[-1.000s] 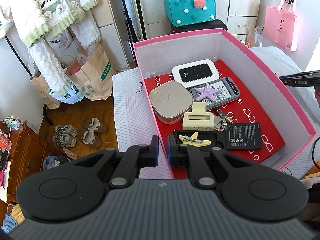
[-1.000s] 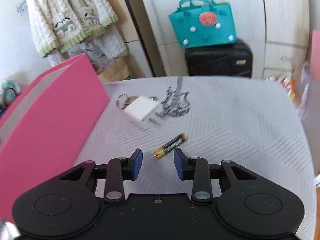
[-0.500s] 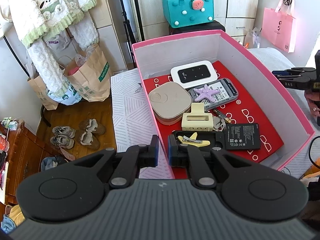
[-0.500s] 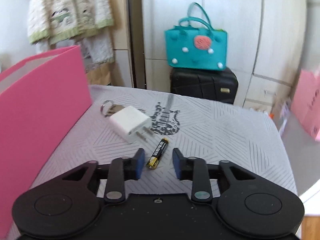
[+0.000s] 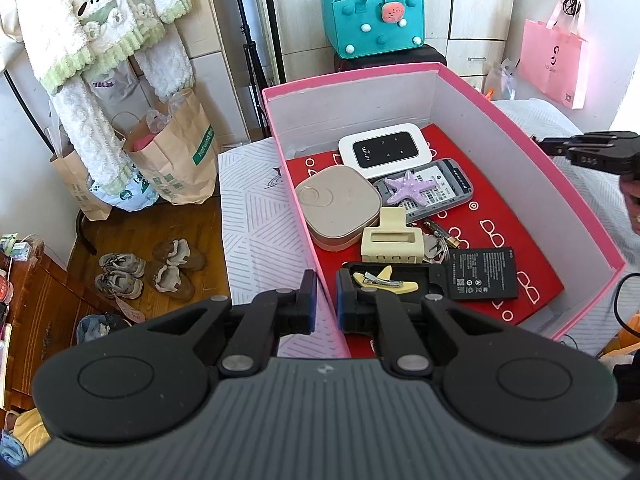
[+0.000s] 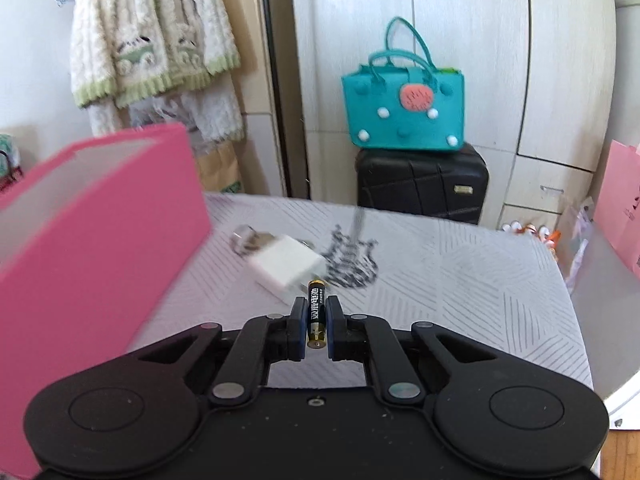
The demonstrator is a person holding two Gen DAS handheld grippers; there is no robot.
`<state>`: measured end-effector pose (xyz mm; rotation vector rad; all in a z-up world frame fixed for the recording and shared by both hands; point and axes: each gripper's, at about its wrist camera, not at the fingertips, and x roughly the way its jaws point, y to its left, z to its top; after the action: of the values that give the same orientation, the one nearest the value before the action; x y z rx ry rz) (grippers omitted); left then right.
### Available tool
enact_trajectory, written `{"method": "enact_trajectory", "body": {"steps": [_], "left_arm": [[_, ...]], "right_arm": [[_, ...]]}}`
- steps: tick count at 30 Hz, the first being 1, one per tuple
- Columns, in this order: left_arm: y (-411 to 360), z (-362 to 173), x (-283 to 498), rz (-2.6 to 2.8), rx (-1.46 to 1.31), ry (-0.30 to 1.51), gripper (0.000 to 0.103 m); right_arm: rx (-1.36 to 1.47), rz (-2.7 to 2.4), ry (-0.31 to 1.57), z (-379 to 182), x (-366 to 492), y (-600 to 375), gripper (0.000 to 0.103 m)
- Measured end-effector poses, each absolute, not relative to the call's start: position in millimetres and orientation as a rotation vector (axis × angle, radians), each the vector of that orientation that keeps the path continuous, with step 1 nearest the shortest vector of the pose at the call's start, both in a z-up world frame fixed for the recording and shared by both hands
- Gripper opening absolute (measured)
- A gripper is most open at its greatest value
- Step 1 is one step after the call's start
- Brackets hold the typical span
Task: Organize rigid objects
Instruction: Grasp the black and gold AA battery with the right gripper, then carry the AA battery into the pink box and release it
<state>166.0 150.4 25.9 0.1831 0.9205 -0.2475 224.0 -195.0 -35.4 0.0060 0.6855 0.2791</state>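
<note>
Pinching the near wall of the pink box, left claw sits closed on it. Right view: right claw, jaws just closed, clamps the battery above the bed, charger beyond.

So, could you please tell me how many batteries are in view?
2. A cylindrical battery is clamped in the right tongs; a flat black battery lies in the pink box. Others may be hidden.

Bright daylight, probably from a window at right; glare on the pink bag; charger smeared, edges bowed.
</note>
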Motion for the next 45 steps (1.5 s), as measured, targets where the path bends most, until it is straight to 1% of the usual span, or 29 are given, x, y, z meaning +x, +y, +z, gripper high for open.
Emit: {"method": "enact_trajectory", "body": {"steps": [7,11,13,16,21,26,33,41,45], "left_arm": [[151,26,166,-0.247,0.175,0.920,0.009],[152,26,166,-0.246,0.178,0.918,0.009],[153,26,166,-0.243,0.177,0.918,0.009],[153,27,166,-0.239,0.176,0.919,0.009],[152,27,166,-0.233,0.170,0.920,0.009],[152,27,165,-0.231,0.164,0.919,0.009],[152,27,165,-0.232,0.165,0.919,0.009],[151,27,165,-0.233,0.164,0.918,0.009],[150,27,166,-0.232,0.157,0.918,0.009]], "right_arm": [[0.036,0.501,0.598,21,195,-164,0.011],[0.039,0.676,0.616,39,193,-135,0.011],[0.001,0.723,0.638,40,200,-117,0.011],[-0.135,0.756,0.647,40,210,-84,0.011],[-0.359,0.742,0.693,23,232,-44,0.011],[-0.435,0.671,0.738,12,246,-25,0.011],[-0.287,0.709,0.703,26,239,-51,0.013],[-0.108,0.648,0.647,56,228,-111,0.024],[-0.063,0.548,0.635,57,230,-147,0.026]]}}
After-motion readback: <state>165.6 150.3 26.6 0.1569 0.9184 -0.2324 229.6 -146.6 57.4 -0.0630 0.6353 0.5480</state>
